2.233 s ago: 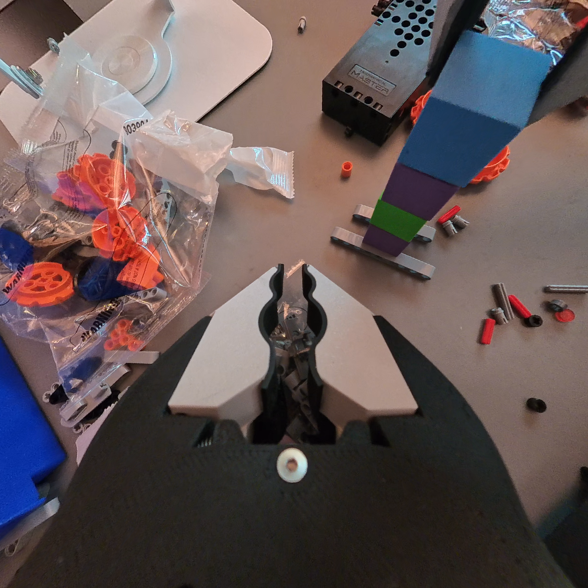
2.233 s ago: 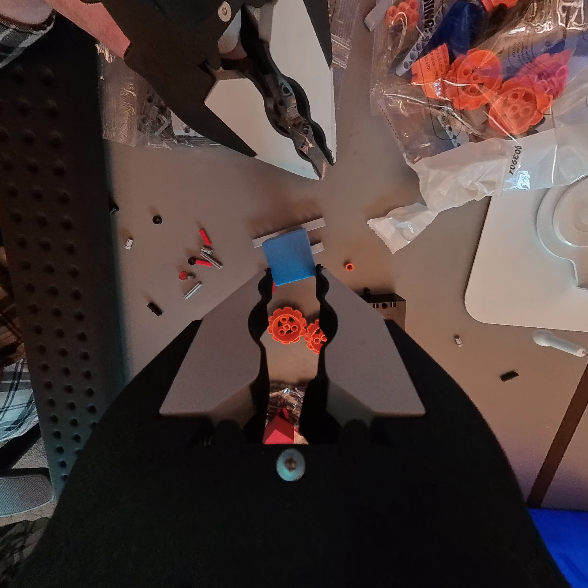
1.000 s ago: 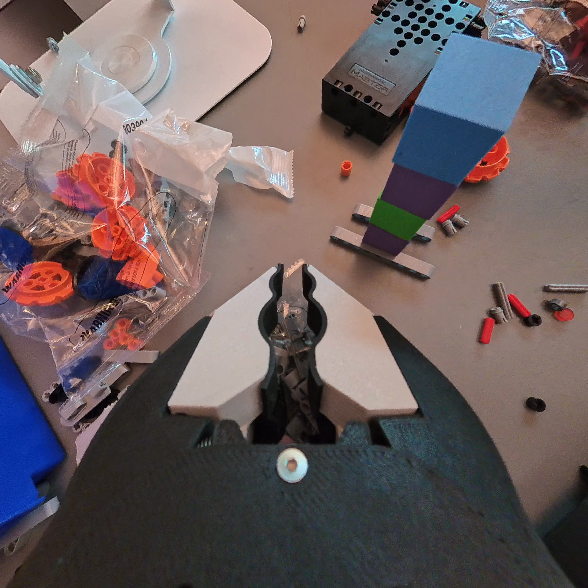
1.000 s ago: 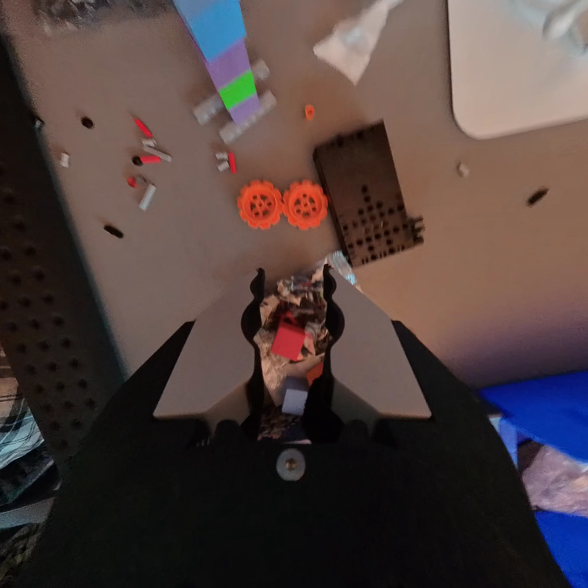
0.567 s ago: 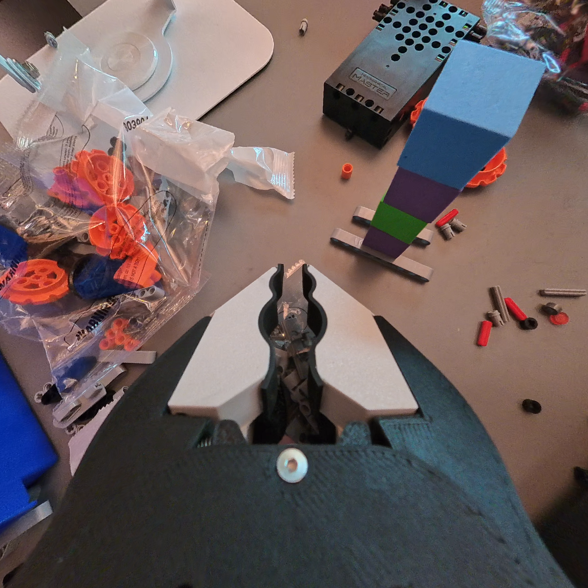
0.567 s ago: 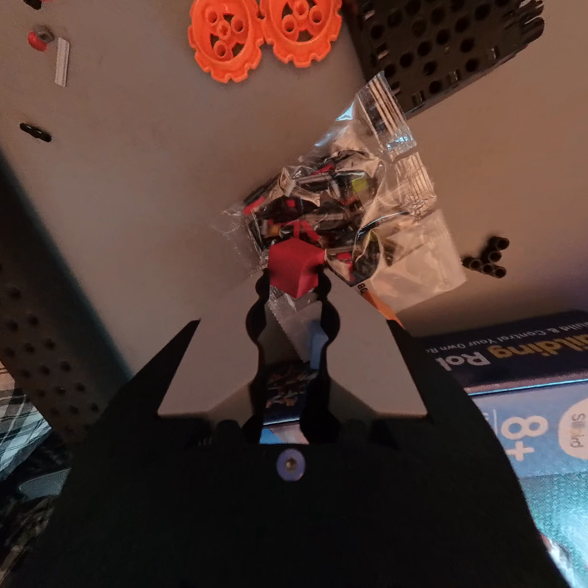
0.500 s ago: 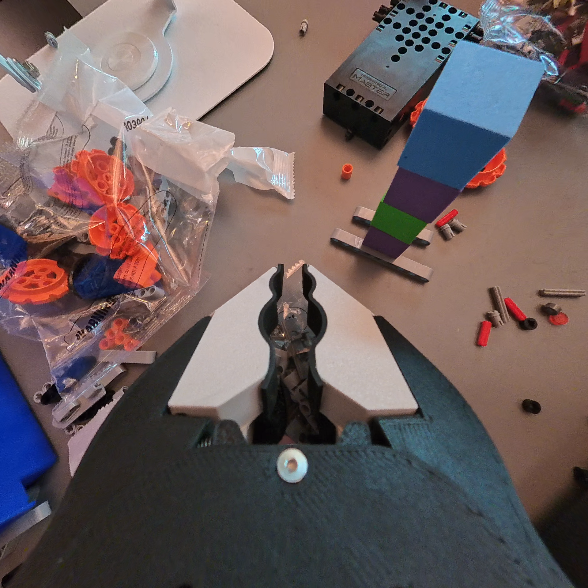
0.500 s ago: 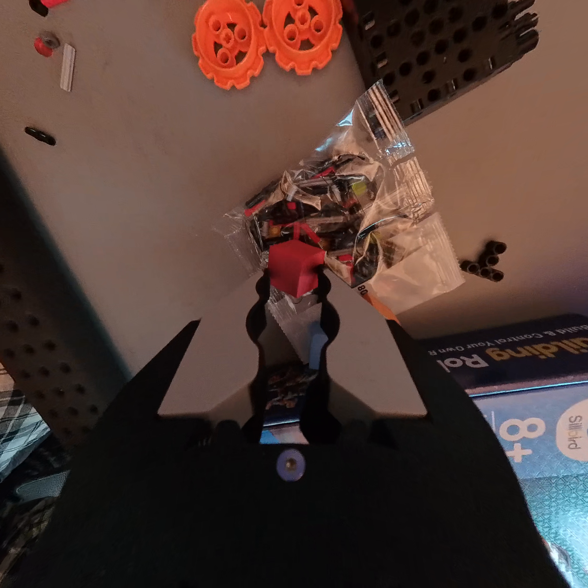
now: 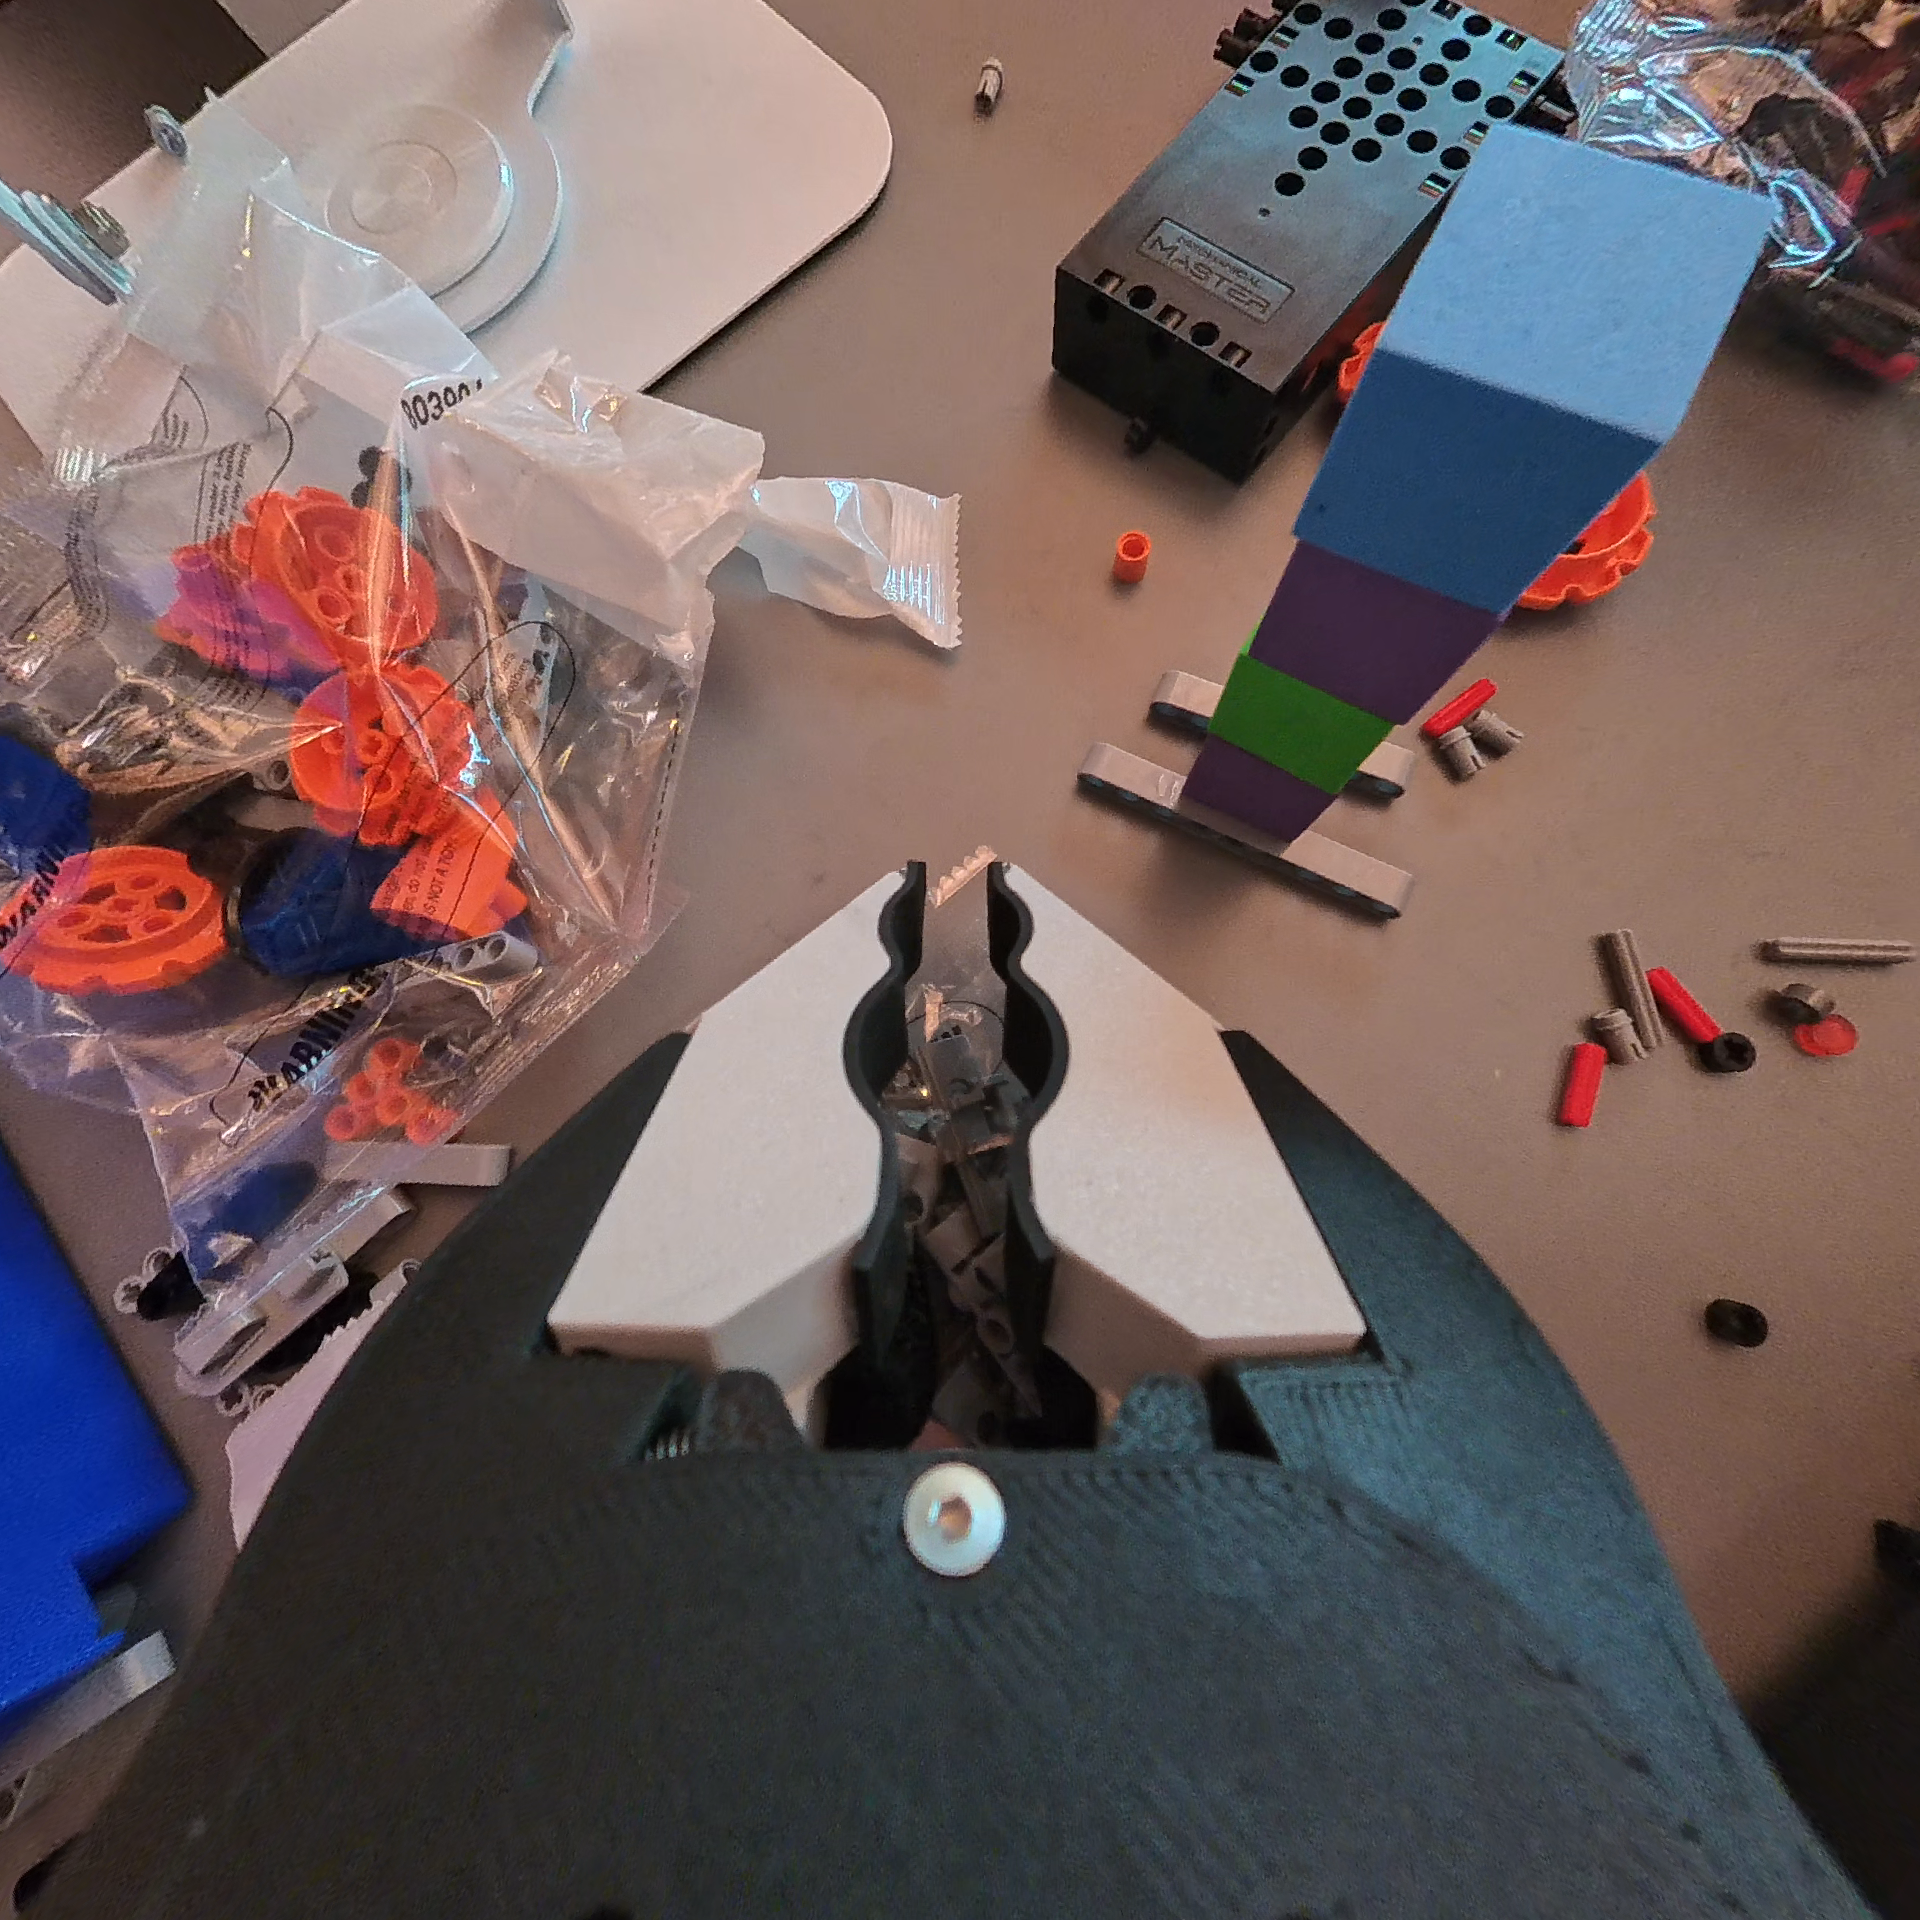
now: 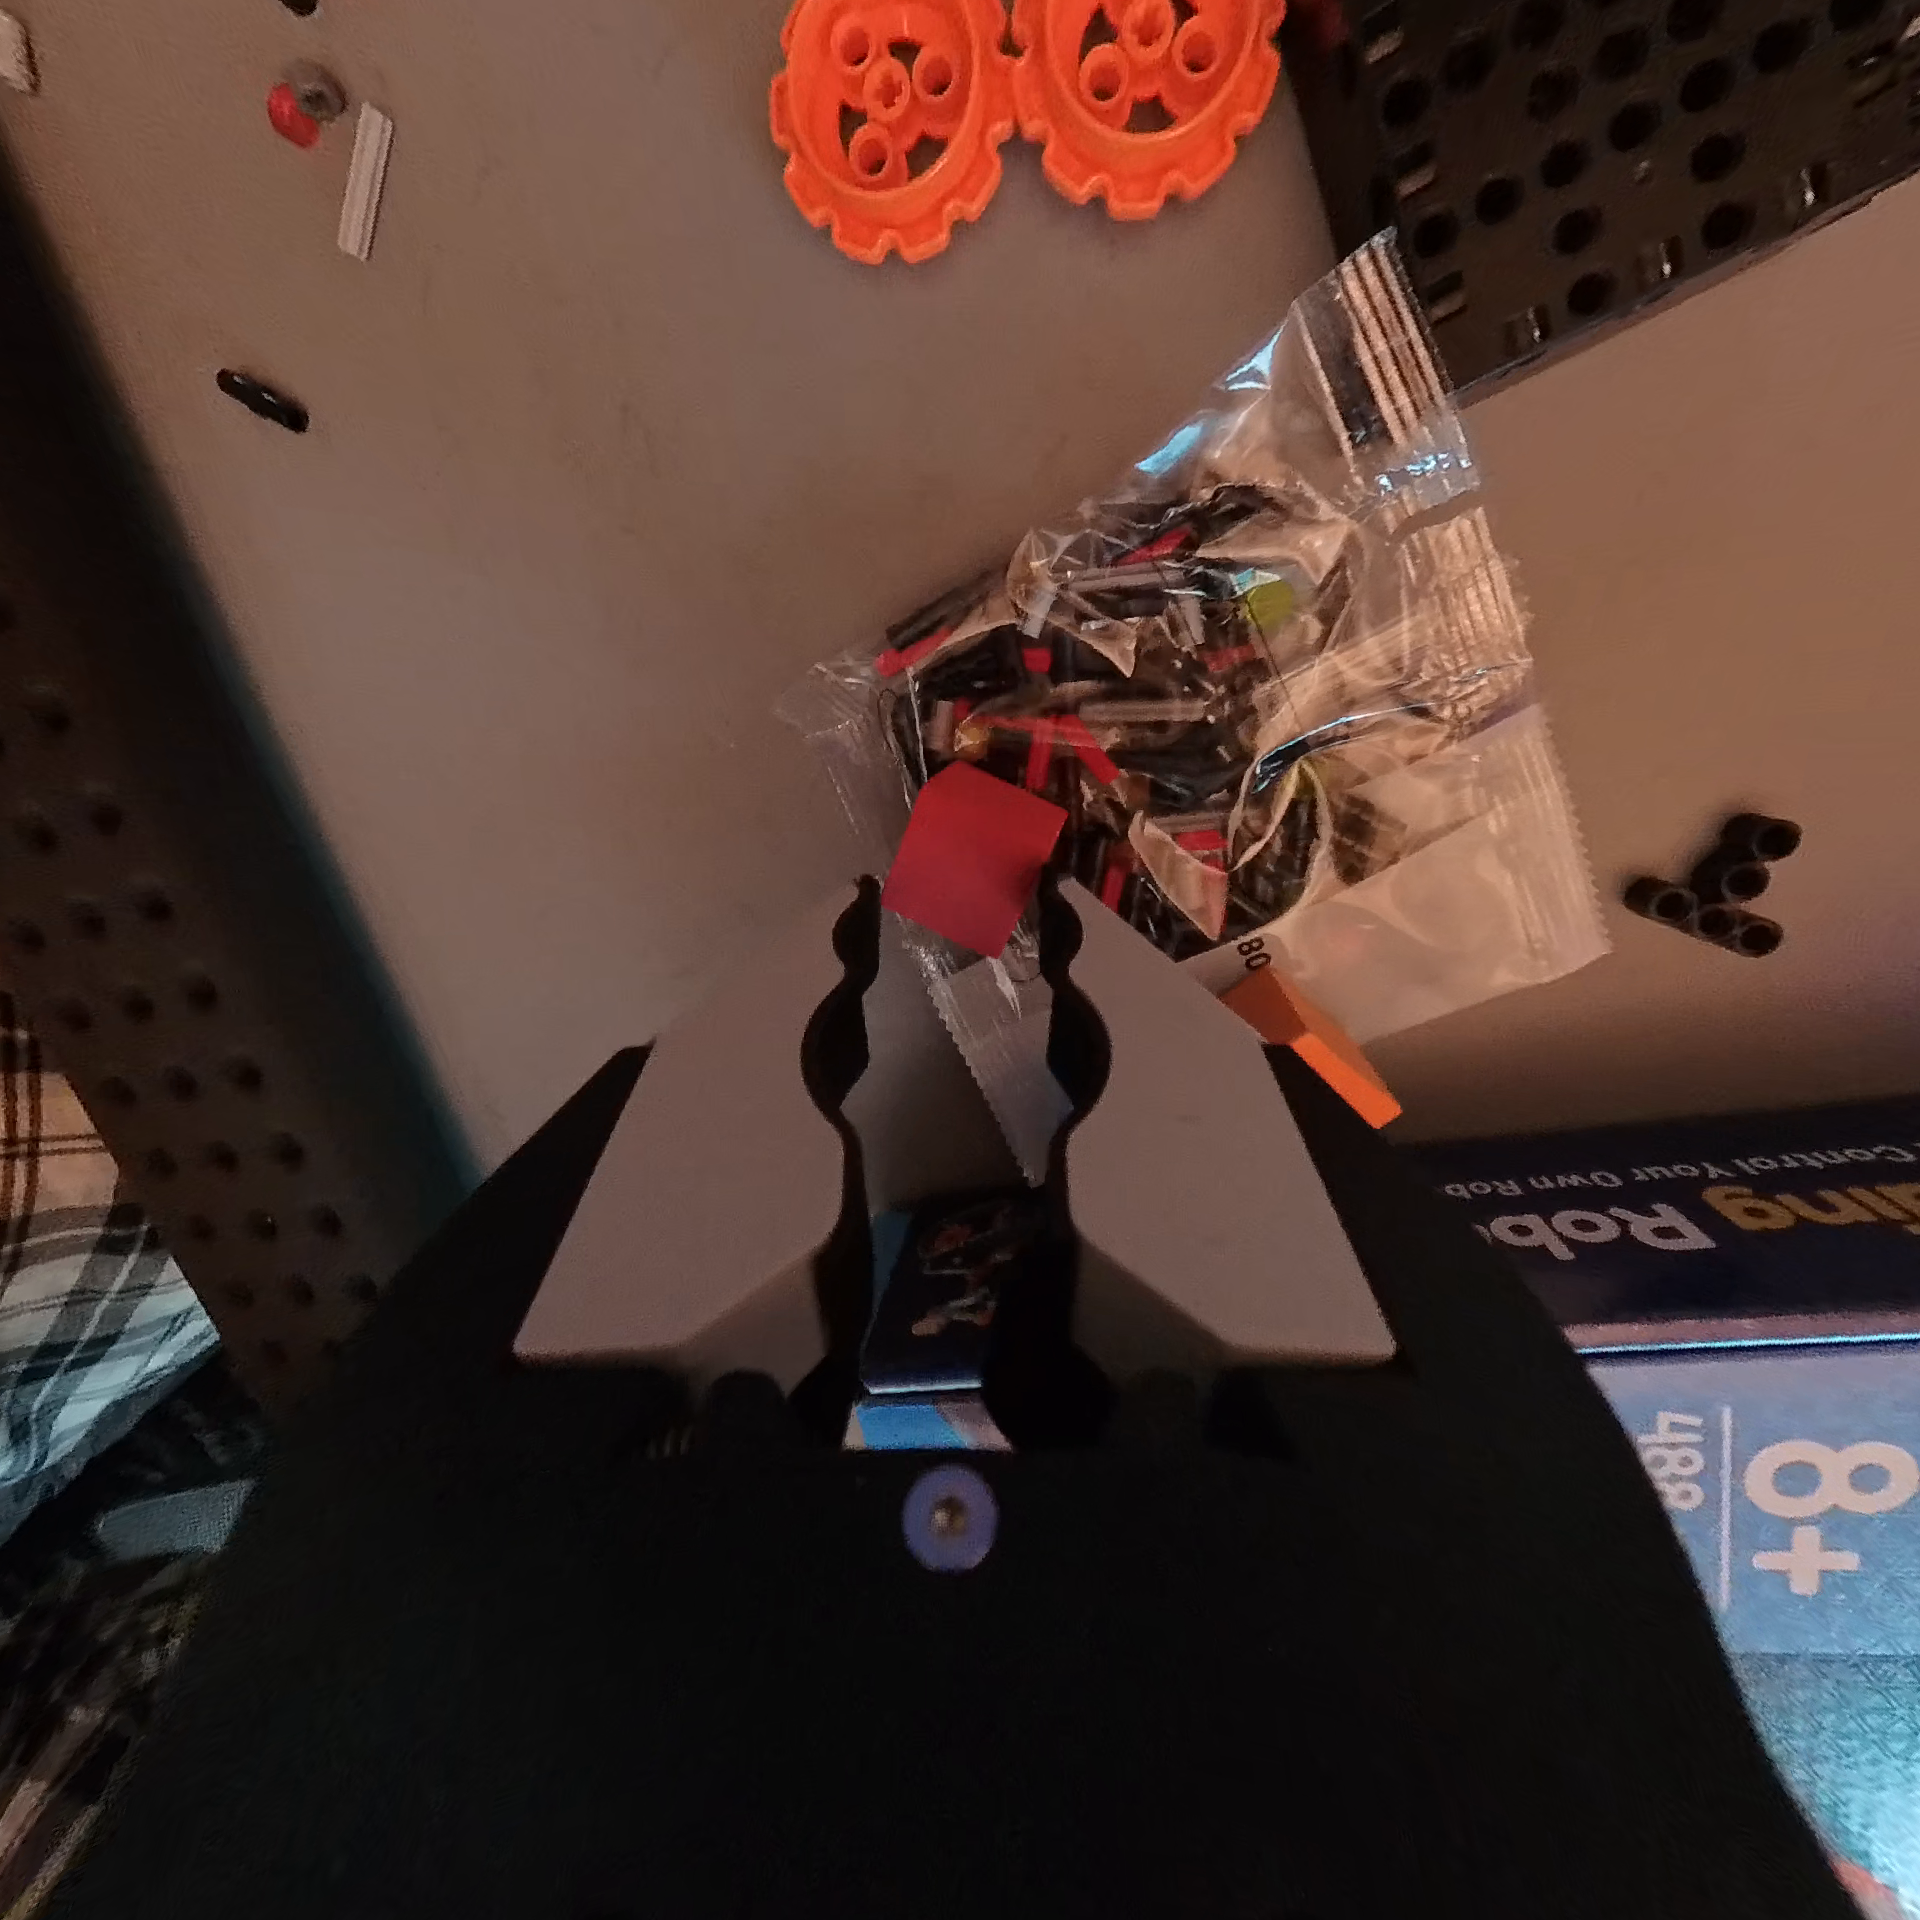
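Note:
My left gripper (image 9: 956, 883) is shut on a clear bag of grey parts (image 9: 961, 1122); the bag's serrated edge pokes out past the tips. A tower of blocks (image 9: 1455, 499), purple, green, purple and blue on top, stands on grey beams (image 9: 1247, 831) to the front right of it. My right gripper (image 10: 954, 896) is shut on a red cube (image 10: 971, 857) at its tips, over a clear bag of red and black parts (image 10: 1226, 727).
Two orange gears (image 10: 1018, 114) and a black perforated box (image 10: 1621, 156) lie beyond the right gripper, with an orange block (image 10: 1309, 1049), a blue printed box (image 10: 1714, 1299) and a dark perforated board (image 10: 156, 831) nearby. A bag of orange and blue wheels (image 9: 332, 748), a white plate (image 9: 623, 166) and loose red pins (image 9: 1662, 1008) surround the left gripper. Spacing between my two grippers at the tips: around 25 cm.
My right gripper left the blue block on the tower, pulled back over the parts bag and closed on the red cube. In the last half second it shifted a little. The left gripper barely moved.

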Tool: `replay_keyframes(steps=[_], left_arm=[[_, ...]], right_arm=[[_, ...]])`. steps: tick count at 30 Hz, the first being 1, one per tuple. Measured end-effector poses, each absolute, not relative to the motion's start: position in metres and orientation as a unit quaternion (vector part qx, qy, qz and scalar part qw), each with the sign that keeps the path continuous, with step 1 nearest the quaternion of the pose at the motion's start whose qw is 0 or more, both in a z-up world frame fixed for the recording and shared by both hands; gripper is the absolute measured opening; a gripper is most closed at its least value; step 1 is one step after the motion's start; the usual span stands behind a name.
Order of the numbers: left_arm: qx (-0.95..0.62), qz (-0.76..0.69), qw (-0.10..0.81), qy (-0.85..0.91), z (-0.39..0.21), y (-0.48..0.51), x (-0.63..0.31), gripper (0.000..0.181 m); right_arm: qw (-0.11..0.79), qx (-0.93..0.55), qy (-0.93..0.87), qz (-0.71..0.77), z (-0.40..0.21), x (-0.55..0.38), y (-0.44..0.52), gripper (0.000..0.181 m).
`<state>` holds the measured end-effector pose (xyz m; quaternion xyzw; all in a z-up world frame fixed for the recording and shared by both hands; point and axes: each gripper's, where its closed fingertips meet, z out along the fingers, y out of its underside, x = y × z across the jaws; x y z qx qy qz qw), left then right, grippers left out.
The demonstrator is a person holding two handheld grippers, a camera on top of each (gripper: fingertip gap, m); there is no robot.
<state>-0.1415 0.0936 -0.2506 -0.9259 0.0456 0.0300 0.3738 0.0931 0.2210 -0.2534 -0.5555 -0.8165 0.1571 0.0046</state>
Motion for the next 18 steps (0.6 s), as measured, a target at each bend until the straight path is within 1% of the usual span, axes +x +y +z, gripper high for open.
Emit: replay_keyframes(steps=[6, 7, 8, 11, 14, 18], left_arm=[[-0.926, 0.030, 0.374, 0.045, -0.251, 0.093, -0.142, 0.010], [-0.926, 0.030, 0.374, 0.045, -0.251, 0.093, -0.142, 0.011], [-0.926, 0.030, 0.374, 0.045, -0.251, 0.093, -0.142, 0.011], [-0.926, 0.030, 0.374, 0.045, -0.251, 0.093, -0.142, 0.010], [-0.926, 0.030, 0.373, 0.045, -0.251, 0.094, -0.141, 0.010], [-0.926, 0.028, 0.375, 0.044, -0.251, 0.094, -0.142, 0.010]], right_arm=[[0.020, -0.566, -0.810, 0.151, -0.261, 0.091, 0.218, 0.038], [0.024, -0.568, -0.809, 0.148, -0.262, 0.090, 0.218, 0.036], [0.028, -0.569, -0.808, 0.150, -0.263, 0.089, 0.217, 0.031], [0.043, -0.576, -0.801, 0.159, -0.260, 0.085, 0.218, 0.030], [0.068, -0.567, -0.803, 0.171, -0.245, 0.076, 0.216, 0.029], [0.106, -0.501, -0.837, 0.193, -0.205, 0.044, 0.193, 0.029]])
